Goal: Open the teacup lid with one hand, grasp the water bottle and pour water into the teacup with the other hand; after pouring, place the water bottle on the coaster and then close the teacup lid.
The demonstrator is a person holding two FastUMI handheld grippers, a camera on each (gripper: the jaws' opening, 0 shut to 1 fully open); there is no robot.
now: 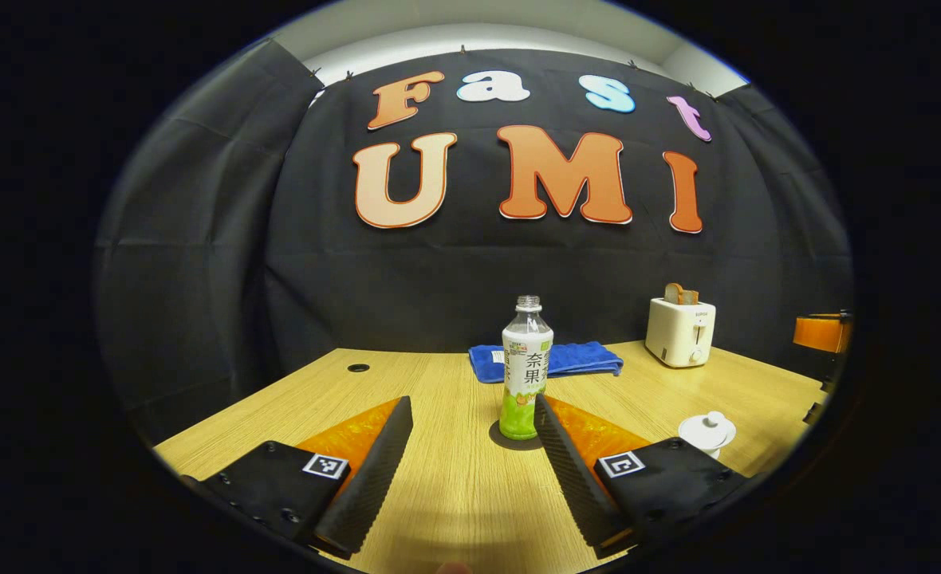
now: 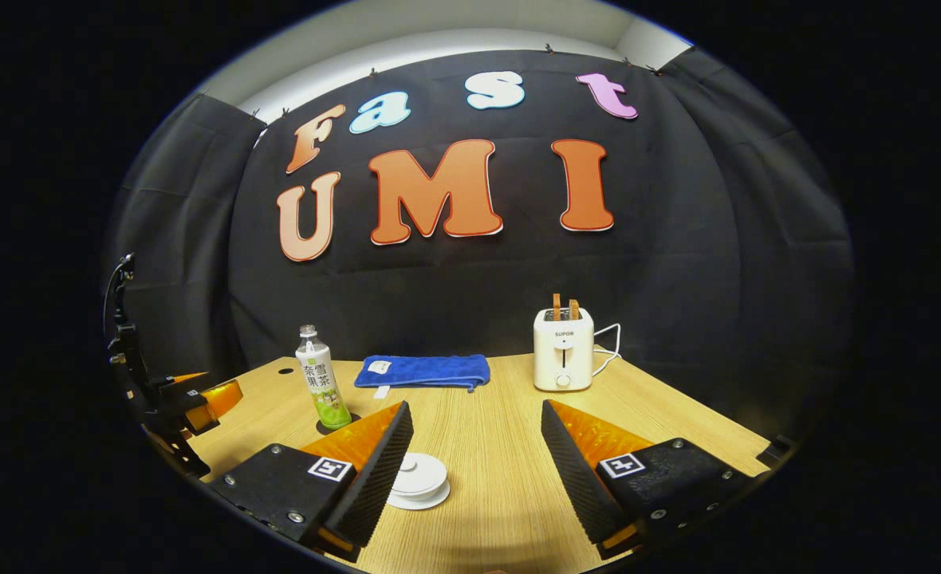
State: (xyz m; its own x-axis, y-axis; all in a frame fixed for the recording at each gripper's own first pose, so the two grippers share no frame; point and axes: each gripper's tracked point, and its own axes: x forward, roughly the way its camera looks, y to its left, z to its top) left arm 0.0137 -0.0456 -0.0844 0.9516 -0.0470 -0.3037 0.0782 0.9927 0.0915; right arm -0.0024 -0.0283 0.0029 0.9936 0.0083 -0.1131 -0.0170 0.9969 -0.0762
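Both sets of jaws are spread wide with nothing in them. The water bottle (image 1: pixel 526 368) stands upright on its coaster on the desk (image 1: pixel 454 470), just ahead of the left gripper (image 1: pixel 473 414). The lidded teacup (image 2: pixel 418 480) sits low by the right gripper (image 2: pixel 477 418).

The left gripper (image 1: pixel 473 414) is held low and level, its ribbed fingers (image 1: pixel 375 470) spread wide with nothing gripped between them. The right gripper (image 2: pixel 477 418) is held likewise, jaws parted wide and empty. The left gripper is also seen at the far left of the right gripper view.
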